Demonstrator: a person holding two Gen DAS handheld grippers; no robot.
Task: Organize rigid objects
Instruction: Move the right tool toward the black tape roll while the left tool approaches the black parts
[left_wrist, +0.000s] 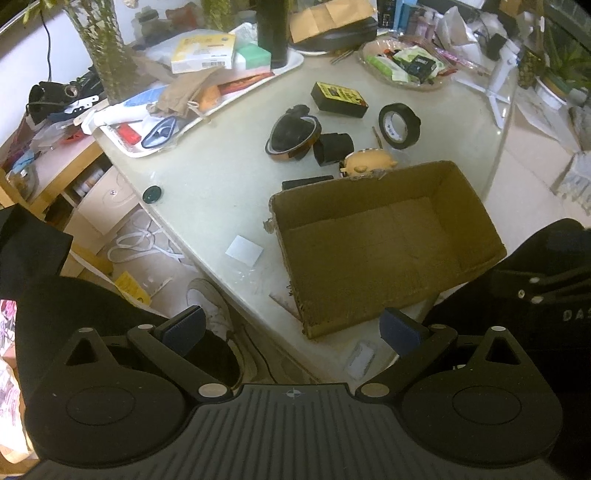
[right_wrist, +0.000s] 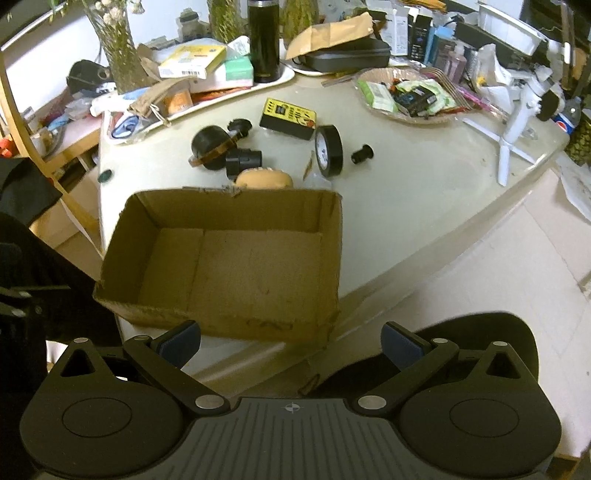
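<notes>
Both grippers, left (left_wrist: 291, 330) and right (right_wrist: 290, 341), hang wide open and hold nothing near the box (right_wrist: 236, 317); beyond it on the table (right_wrist: 406, 192) lie tape (right_wrist: 328, 149), a yellow-black pack (right_wrist: 289, 118) and black parts (right_wrist: 243, 160).

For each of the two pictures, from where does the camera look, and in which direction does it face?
Left wrist: on the left tongs, looking down and forward at the cardboard box; a shoe shows below.
Right wrist: on the right tongs, facing the box from its near side.
Shared: the box, black tape roll, yellow-black box; both tongs open.
</notes>
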